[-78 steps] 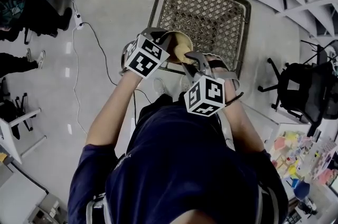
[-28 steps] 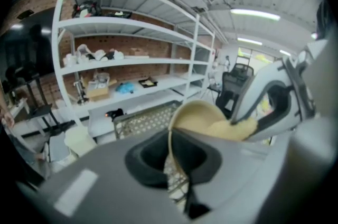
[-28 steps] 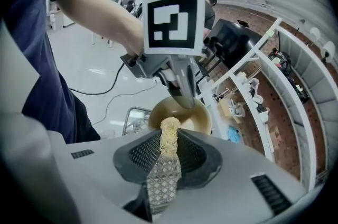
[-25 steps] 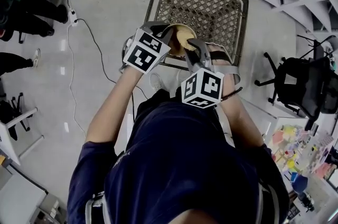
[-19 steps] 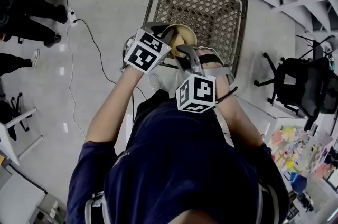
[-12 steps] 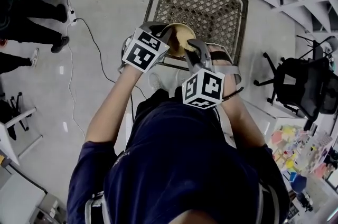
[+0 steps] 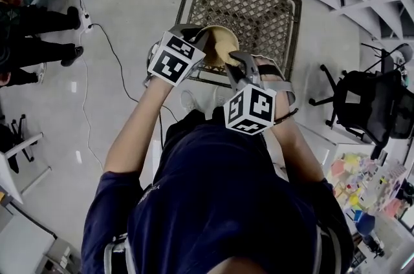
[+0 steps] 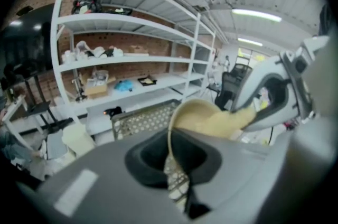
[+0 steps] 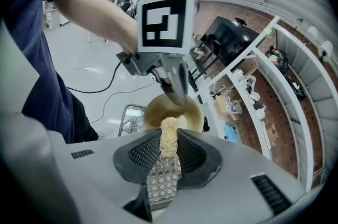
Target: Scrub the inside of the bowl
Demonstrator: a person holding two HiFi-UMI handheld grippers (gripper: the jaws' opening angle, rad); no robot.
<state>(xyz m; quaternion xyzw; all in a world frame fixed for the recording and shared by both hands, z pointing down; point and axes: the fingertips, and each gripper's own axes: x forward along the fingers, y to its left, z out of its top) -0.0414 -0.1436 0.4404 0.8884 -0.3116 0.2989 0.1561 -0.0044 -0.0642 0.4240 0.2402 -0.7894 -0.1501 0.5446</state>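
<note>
Left hand: forearm stretched forward. The left tool (image 7: 202,41) angles downward, pressed together on the rim of the bowl (image 7: 218,43) and holding it in the air.
Right hand: wrist bent steeply down, close in front of the body. The right tool (image 7: 234,63) pinches a yellow scrub pad (image 9: 168,139), whose free end reaches into the bowl.
Bowl: tipped, its opening turned toward the right tool, over the near edge of the mesh rack (image 7: 259,8) toward its near left corner.
Open room: bare floor (image 7: 129,14) left of the rack.
Around: a cable (image 7: 110,46) trails across the floor. An office chair (image 7: 375,105) stands right of the rack, well apart. White shelves (image 8: 132,59) run beyond it. People (image 7: 32,40) stand at the far left.
In the way: the two tools meet at the bowl, their marker cubes near each other but apart.
</note>
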